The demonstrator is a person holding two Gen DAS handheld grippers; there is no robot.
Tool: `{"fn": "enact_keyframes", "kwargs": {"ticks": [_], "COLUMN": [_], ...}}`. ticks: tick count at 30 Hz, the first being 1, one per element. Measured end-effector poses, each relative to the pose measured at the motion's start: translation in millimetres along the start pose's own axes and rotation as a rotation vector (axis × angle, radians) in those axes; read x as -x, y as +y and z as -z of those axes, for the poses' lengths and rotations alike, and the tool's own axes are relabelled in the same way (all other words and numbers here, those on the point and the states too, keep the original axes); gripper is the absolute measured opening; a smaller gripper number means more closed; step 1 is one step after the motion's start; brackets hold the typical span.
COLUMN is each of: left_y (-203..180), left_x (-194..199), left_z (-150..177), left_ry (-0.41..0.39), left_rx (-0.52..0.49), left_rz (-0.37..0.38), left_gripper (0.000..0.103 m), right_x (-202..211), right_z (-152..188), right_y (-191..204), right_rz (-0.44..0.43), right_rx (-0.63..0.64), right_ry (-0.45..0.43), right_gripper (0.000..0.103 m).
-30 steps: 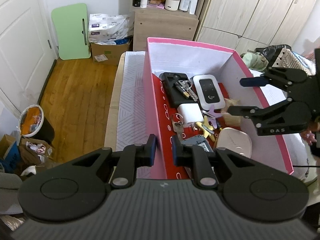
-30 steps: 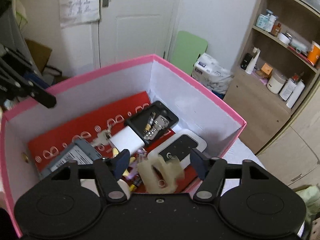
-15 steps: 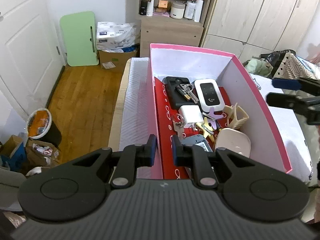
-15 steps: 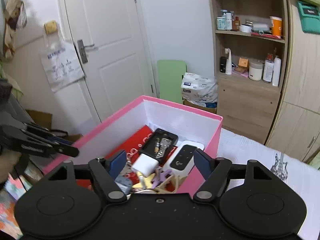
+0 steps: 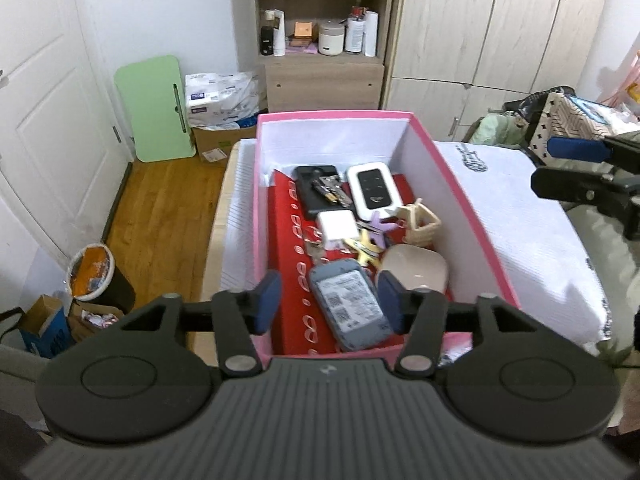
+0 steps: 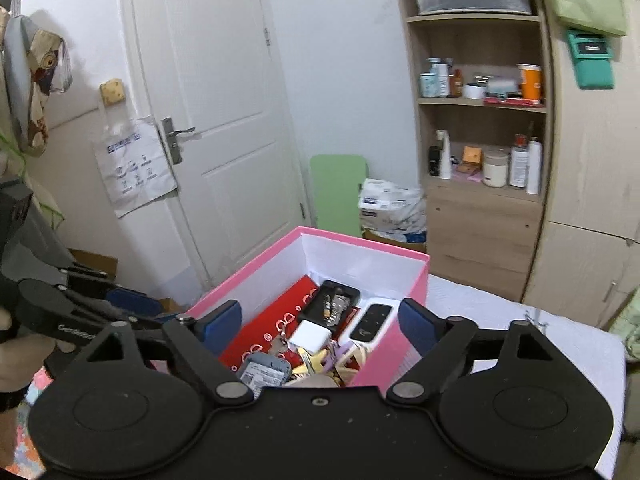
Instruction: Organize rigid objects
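Above the near end of the pink box on the bed, the left claw has just been opening, empty. Off the box's right edge, the right claw has also just been opening, nothing between its jaws.

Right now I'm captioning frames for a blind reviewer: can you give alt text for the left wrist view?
An open pink box on a white-covered bed holds a white router, keys on a black case, a white charger and a grey device. The left gripper hovers above it, empty, jaws just opened.
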State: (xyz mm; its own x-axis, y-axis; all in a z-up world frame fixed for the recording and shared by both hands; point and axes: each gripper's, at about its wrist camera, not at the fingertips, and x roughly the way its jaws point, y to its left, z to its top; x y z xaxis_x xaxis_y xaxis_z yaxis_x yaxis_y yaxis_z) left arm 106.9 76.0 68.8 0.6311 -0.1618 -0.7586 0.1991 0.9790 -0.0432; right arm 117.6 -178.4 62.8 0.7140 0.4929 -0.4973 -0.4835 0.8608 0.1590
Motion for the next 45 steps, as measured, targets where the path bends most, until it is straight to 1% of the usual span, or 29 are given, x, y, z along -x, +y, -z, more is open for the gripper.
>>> {"fn": "enact_keyframes", "kwargs": {"ticks": [3, 5, 7, 8, 10, 13, 16, 20, 22, 23, 27, 30, 35, 40, 43, 45], "left_y": [-5.9, -10.4, -14.8, -17.1, -22.0, -31.1, -41.0, -55.1, -59.8, -61.7, -66.3, -74.0, -83.1, -93.3, -98.7, -101.6], "left_x": [6.9, 10.9, 16.3, 18.6, 20.7, 16.0, 6.9, -1.5, 0.2, 0.6, 3.4, 3.3, 9.3, 13.2, 12.8, 12.8], "left_z": [2.3, 2.8, 4.2, 6.5, 11.6, 21.3, 29.2, 34.3, 39.4, 41.3, 50.1, 55.5, 62.5, 64.8, 65.5, 65.8], "left_ry": [-0.015, -0.019, -0.035, -0.059, -0.108, -0.123, -0.09, -0.019, -0.031, -0.033, -0.033, -0.021, -0.034, -0.036, -0.025, -0.021], "left_rx": [0.04, 0.064, 0.09, 0.096, 0.109, 0.137, 0.159, 0.119, 0.121, 0.119, 0.139, 0.111, 0.097, 0.081, 0.084, 0.078], "left_rz": [0.009, 0.01, -0.013, -0.022, -0.041, -0.073, -0.104, -0.142, -0.18, -0.187, -0.187, -0.175, -0.176, -0.165, -0.135, -0.131], "left_gripper": [0.072, 0.079, 0.097, 0.099, 0.1, 0.1, 0.1, 0.1, 0.1, 0.1, 0.1, 0.1, 0.1, 0.1, 0.1, 0.1], "right_x": [10.4, 17.8, 26.1, 30.7, 38.9, 49.1, 55.2, 62.5, 67.2, 69.3, 76.2, 78.6, 81.9, 87.0, 94.3, 98.0], "right_z": [5.5, 8.7, 13.4, 16.9, 23.0, 29.9, 34.7, 40.9, 44.6, 46.7, 56.8, 63.3, 69.8, 76.7, 77.7, 78.0], "right_y": [2.7, 4.5, 5.9, 6.4, 5.8, 1.5, 2.0, 4.6, 8.4, 10.2, 19.0, 26.3, 22.9, 18.9, 11.5, 11.2], "right_rz": [0.049, 0.093, 0.131, 0.143, 0.154, 0.15, 0.171, 0.172, 0.201, 0.22, 0.278, 0.318, 0.336, 0.41, 0.395, 0.4], "right_rx": [-0.025, -0.043, -0.045, -0.043, -0.057, -0.123, -0.152, -0.195, -0.191, -0.192, -0.18, -0.146, -0.187, -0.197, -0.238, -0.241], "right_ry": [0.003, 0.002, -0.005, -0.016, -0.036, -0.046, -0.035, -0.028, -0.034, -0.037, -0.059, -0.049, -0.015, -0.001, -0.006, -0.004], "right_gripper": [0.095, 0.096, 0.097, 0.097, 0.098, 0.098, 0.098, 0.098, 0.098, 0.098, 0.1, 0.1, 0.101, 0.1, 0.1, 0.1]}}
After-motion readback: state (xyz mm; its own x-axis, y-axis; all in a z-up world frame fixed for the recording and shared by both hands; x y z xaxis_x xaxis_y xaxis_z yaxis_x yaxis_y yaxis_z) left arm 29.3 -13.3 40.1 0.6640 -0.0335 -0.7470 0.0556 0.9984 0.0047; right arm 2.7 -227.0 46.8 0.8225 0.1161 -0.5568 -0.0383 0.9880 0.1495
